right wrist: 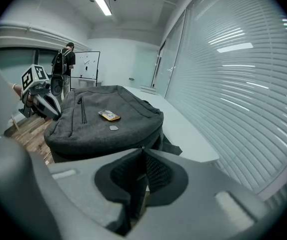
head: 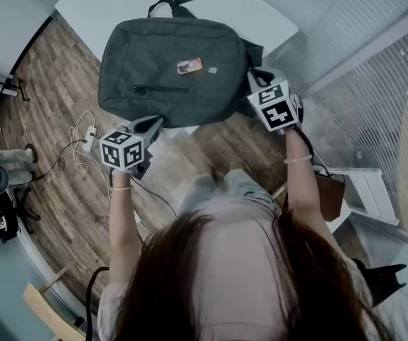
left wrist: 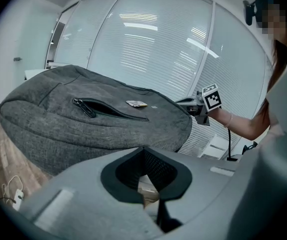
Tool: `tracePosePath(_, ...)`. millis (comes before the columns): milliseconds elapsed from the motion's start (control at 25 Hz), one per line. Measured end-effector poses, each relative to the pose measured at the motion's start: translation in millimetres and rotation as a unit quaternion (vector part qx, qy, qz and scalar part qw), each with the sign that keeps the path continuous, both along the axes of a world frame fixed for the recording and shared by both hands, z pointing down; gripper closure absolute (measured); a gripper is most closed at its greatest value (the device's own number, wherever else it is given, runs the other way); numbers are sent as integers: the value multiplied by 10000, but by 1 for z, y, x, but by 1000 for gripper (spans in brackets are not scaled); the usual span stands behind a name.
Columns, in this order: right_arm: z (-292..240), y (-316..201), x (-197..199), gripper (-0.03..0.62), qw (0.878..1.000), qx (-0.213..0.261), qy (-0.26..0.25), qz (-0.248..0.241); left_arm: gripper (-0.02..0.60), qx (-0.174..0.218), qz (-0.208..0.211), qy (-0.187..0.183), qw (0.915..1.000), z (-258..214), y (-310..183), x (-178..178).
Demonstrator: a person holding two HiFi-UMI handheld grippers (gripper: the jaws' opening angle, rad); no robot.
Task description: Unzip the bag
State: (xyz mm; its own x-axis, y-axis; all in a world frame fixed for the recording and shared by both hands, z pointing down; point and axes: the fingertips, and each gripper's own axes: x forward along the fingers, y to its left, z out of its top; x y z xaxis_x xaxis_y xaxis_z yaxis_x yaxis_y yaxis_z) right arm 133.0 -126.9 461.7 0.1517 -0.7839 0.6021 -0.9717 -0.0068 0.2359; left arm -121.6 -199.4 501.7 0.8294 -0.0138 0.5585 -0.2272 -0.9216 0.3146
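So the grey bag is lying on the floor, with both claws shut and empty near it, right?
Not the floor. The grey bag lies on the white table, as the right gripper view shows. The rest holds: the left claw and right claw are both shut and empty near it.

We find the bag lying flat on the tabletop, its near edge reaching out past the tabletop over the floor. Its handle sits at the far end. On its upper face we see the pocket zip towards the near-left, with a small patch just behind and right of it. The left gripper is at the bag's near-left corner, the right gripper at its right side. Cables lie on the floor to the left, and blinds stand to the right
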Motion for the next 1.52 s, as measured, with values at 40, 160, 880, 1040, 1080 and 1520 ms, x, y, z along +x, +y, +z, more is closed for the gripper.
tracePosePath(40, -1, -1, 2, 579, 10000, 7, 22, -42, 572, -5, -41, -21, 10000, 0, 0, 0)
tracePosePath(160, -2, -6, 5, 579, 9999, 57, 12, -147, 572, -24, -219, -93, 9997, 0, -1, 1)
tracePosePath(880, -5, -20, 22, 579, 9972, 190, 4, -725, 572, -24, -922, -488, 9945, 3, -2, 3)
tracePosePath(1040, -4, -24, 24, 579, 9965, 222, -14, -801, 572, -49, -970, -477, 9941, 3, -1, 3)
tracePosePath(1080, -4, -24, 25, 579, 9965, 224, -5, -807, 572, -63, -968, -473, 9942, 3, -1, 3)
tracePosePath(1520, -3, -38, 35, 579, 9973, 211, 90, -704, 572, -213, -829, -365, 9957, 3, -3, 2)
